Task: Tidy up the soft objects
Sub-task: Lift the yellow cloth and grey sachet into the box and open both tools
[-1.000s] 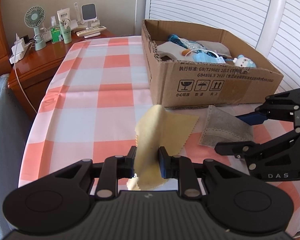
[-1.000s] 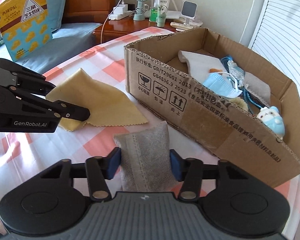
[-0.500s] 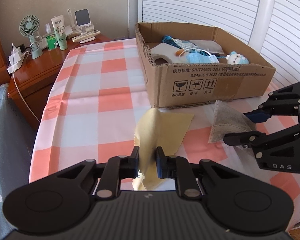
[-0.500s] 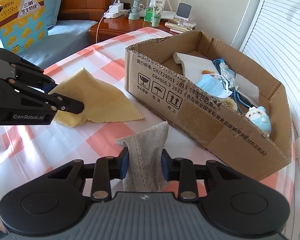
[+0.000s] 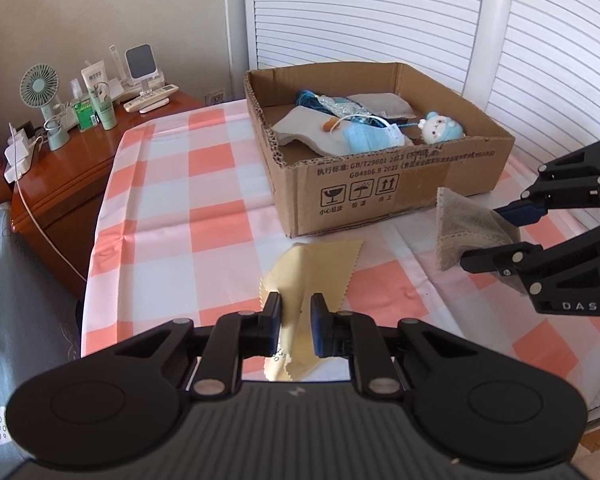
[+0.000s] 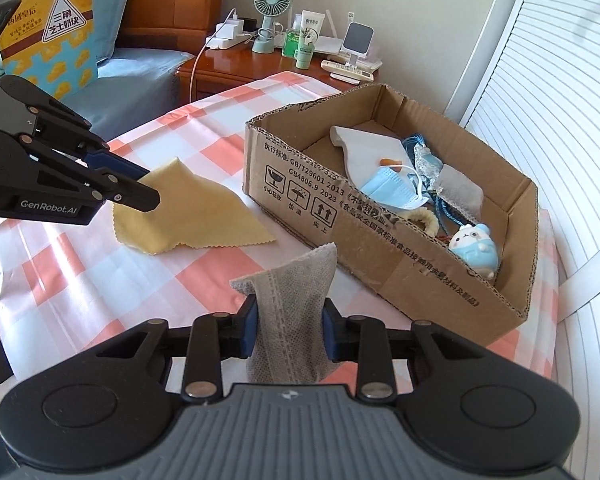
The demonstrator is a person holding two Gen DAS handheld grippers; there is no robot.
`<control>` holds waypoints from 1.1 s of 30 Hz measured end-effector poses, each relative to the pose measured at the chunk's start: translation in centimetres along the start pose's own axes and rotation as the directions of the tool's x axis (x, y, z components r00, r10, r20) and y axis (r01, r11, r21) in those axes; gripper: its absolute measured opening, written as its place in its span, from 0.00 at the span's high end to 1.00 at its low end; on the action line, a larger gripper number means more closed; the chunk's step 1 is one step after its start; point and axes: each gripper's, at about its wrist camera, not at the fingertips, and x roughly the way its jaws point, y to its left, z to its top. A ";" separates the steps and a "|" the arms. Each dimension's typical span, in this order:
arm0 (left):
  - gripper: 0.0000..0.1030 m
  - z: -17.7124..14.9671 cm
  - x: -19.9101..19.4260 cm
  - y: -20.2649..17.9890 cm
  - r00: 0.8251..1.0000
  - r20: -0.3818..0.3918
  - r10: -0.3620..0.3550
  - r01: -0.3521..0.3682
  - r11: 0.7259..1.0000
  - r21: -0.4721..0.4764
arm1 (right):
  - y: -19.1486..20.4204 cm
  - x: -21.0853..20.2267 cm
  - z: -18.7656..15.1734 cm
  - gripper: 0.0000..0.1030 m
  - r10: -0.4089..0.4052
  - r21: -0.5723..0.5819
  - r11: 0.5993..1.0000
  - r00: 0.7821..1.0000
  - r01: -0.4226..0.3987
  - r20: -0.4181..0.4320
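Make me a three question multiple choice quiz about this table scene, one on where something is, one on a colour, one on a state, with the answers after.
1. Where is the blue face mask?
A. inside the cardboard box
B. on the tablecloth
C. on the nightstand

2. What colour is the cloth in the left tongs?
A. grey
B. yellow
C. blue

3. What are the right tongs doing?
A. standing open and empty
B. resting in the box
C. shut on the grey pouch

Answers: 1 A, it lies among the items in the box. 2 B, pale yellow with zigzag edges. 3 C, both pads press its sides.
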 end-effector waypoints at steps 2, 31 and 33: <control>0.81 -0.2 0.5 -0.1 1.000 0.013 0.013 -0.013 1.000 -0.001 | -0.1 -0.2 0.0 0.65 -0.004 0.006 1.000 1.000 0.004 0.002; 0.96 0.9 1.3 -0.2 1.000 -0.010 -0.004 0.004 1.000 0.018 | -0.3 -0.8 -0.2 0.65 -0.006 0.038 0.999 1.000 0.006 -0.001; 0.96 1.4 0.3 -0.1 1.000 -0.001 -0.018 0.019 1.000 0.023 | -0.2 -1.2 -0.1 0.65 -0.011 0.037 0.999 1.000 0.011 0.001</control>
